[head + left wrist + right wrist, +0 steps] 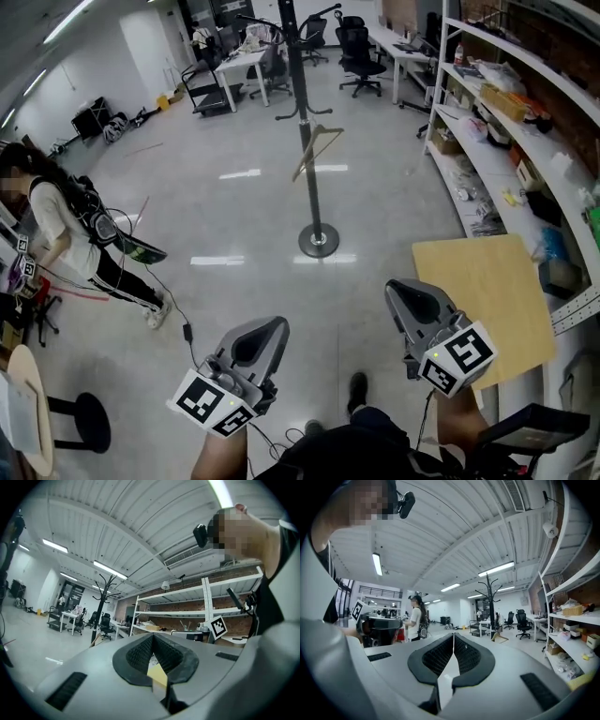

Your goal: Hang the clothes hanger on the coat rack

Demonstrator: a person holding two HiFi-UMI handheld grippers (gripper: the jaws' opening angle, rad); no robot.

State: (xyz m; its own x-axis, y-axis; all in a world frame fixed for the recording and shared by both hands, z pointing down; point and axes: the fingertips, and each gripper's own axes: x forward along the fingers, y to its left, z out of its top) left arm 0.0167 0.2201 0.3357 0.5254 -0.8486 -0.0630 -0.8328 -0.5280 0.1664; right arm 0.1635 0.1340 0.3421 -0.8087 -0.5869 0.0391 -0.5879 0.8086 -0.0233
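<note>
Two grippers: left gripper (262, 337), right gripper (411, 300), both pressed together on nothing, held low by the body
Why: judged idle, nothing left to carry
Hanger (317, 150): tilted, already hooked on a lower peg of the rack (302, 103), well apart from both
Around: person (66, 234) far left, shelves (506, 122) right, board (478, 300) just beside right gripper
In the way: only bare floor up to the rack
</note>
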